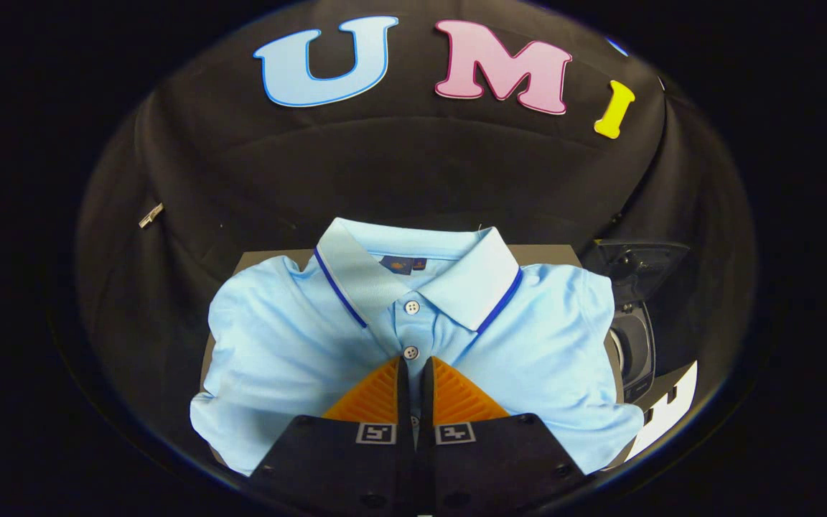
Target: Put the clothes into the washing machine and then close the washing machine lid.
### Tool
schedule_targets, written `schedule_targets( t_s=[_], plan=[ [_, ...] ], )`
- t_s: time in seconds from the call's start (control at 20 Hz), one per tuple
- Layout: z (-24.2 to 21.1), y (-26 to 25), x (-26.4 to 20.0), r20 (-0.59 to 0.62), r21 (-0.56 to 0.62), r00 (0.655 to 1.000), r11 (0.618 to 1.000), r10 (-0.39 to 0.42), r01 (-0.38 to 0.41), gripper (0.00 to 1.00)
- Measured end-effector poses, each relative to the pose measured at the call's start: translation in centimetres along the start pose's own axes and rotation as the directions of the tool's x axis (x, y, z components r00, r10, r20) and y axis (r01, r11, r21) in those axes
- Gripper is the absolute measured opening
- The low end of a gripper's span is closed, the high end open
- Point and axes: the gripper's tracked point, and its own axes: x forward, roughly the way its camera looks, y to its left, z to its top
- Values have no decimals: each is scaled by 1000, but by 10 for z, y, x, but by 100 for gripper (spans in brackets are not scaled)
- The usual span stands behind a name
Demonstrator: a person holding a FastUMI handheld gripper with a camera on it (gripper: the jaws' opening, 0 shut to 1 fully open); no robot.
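Clothes here means one light blue polo shirt (413, 337), folded on a brown board (550, 253), its placket right under the gripper (413, 373). The fingers are drawn nearly together over the button strip, apparently pinching fabric (I can't see the contact itself). So the pick-up step looks in hand. Next it needs a lift and a carry to the washing machine (632, 345), beside the shirt with its lid (636, 262) up. The collar label is too small to read.

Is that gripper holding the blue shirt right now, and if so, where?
Seemingly yes: the gripper has its fingers nearly together on the light blue polo shirt, pinching the button placket just below the second button.
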Motion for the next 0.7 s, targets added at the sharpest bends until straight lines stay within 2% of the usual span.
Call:
schedule_targets(
  t_s=[0.15,0.3,0.7],
  plan=[
    [5,0,-3,37,-14,999,1000,10,-9,5],
    [13,2,-16,128,15,991,999,49,-52,5],
    [30,-1,-53,237,-16,970,999,52,-49,5]
  ],
)
